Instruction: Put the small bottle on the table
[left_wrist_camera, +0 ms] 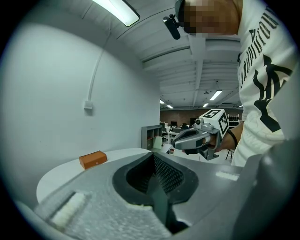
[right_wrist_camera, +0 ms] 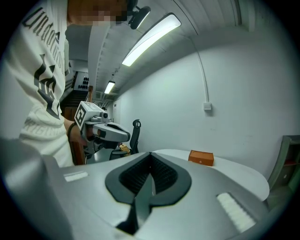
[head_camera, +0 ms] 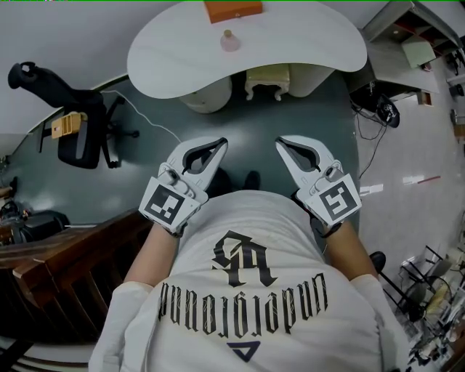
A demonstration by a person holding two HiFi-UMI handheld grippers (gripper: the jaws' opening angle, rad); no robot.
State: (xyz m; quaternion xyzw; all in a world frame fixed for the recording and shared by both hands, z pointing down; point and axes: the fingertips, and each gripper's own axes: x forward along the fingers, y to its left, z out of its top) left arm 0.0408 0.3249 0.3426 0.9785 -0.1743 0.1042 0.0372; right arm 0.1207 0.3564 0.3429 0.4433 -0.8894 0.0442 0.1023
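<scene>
Small bottle [head_camera: 230,40] upright on white desk [head_camera: 305,43], near orange box [head_camera: 232,10]. L tool [head_camera: 218,145] + R tool [head_camera: 282,143]: both pressed together, empty, well apart from desk. Task prob. done, nothing left.

Loads of room over the table [head_camera: 305,51]. Its near half and both rounded ends are bare, so there's an open lane in from the near edge. The only things in the way up there are the small bottle [head_camera: 230,40] and the orange box [head_camera: 232,10] right behind it at the far edge, both about mid-table. The gap between the left hand-held gripper [head_camera: 220,143] and the right hand-held gripper [head_camera: 280,142] is open floor. The office chair [head_camera: 80,131] sits well off left, and a wooden railing [head_camera: 65,254] crowds the lower left.
</scene>
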